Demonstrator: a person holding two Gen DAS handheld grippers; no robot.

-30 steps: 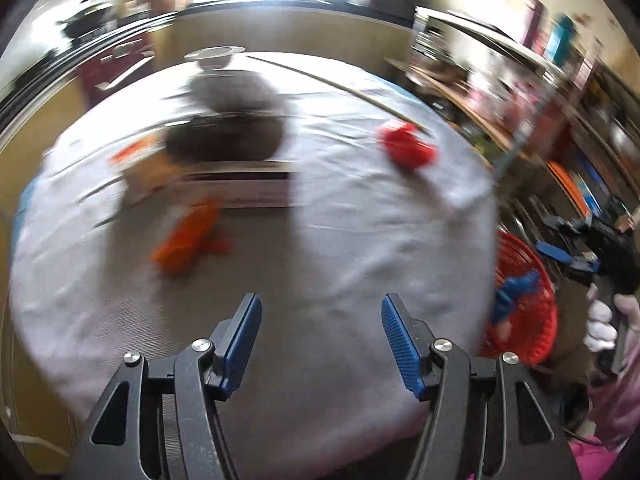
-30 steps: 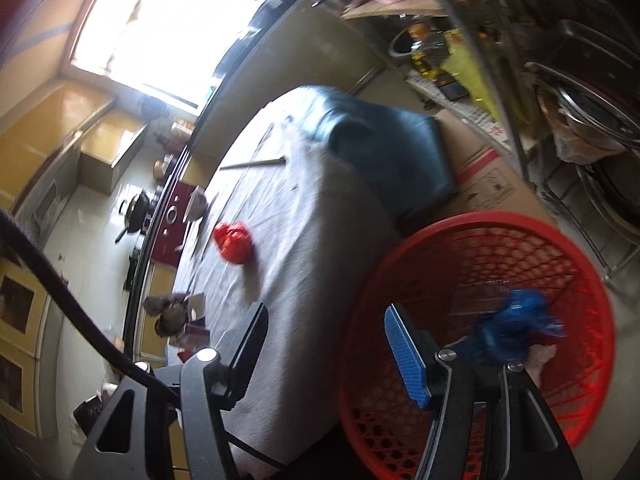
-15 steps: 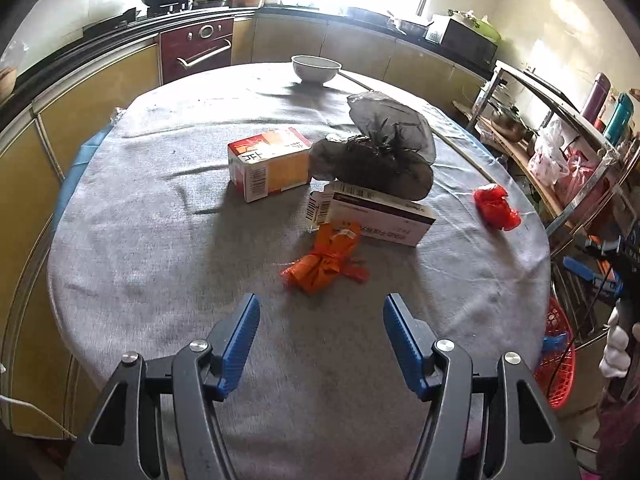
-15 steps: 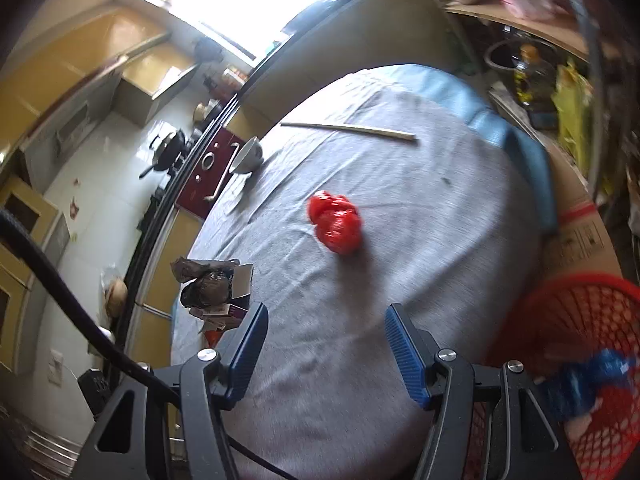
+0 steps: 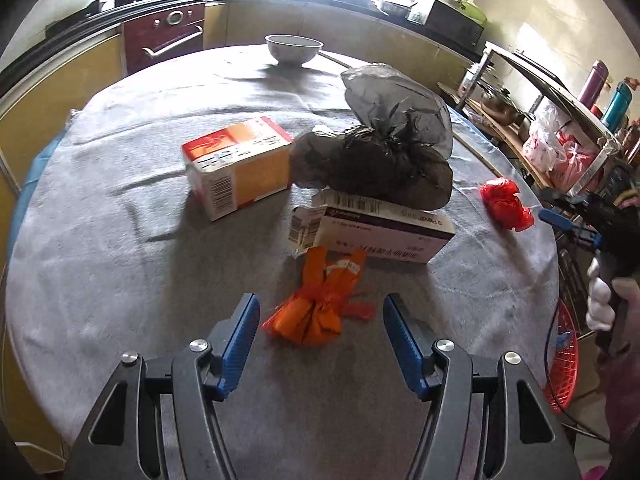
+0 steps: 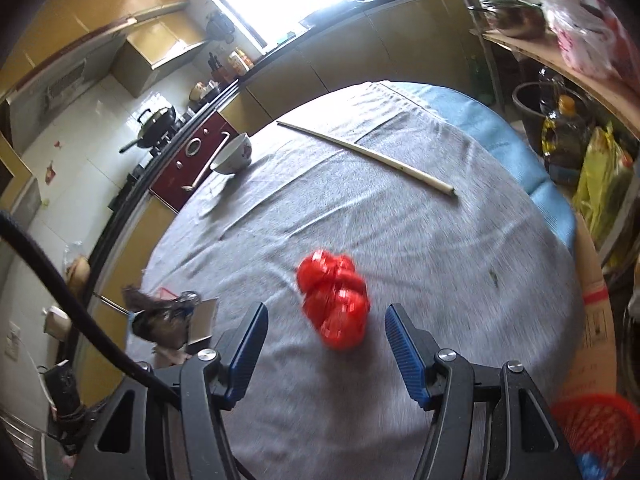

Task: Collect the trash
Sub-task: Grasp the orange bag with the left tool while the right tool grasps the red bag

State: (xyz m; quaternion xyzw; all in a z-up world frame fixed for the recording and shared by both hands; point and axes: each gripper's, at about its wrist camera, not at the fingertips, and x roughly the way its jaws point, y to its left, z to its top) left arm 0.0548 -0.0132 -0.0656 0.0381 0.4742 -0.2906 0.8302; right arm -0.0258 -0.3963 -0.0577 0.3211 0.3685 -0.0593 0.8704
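Note:
My left gripper (image 5: 320, 334) is open, its jaws on either side of a crumpled orange wrapper (image 5: 316, 300) on the grey tablecloth. Behind it lie a white carton (image 5: 376, 230), a dark knotted bag (image 5: 380, 160) and an orange-and-white box (image 5: 238, 166). My right gripper (image 6: 326, 344) is open, with a crumpled red bag (image 6: 334, 300) just ahead between its jaws; the red bag also shows in the left wrist view (image 5: 506, 204). The red mesh basket (image 6: 600, 428) stands on the floor beside the table and also shows in the left wrist view (image 5: 566, 356).
A white bowl (image 5: 294, 48) and a long thin stick (image 6: 368, 156) lie at the far side of the round table (image 5: 100, 240). Kitchen counters and a stove are behind. Cluttered shelves (image 5: 560, 132) stand to the right of the table.
My left gripper has swung left and moved up to the orange wrapper. My right gripper has moved from above the basket, over the table, up to the red bag.

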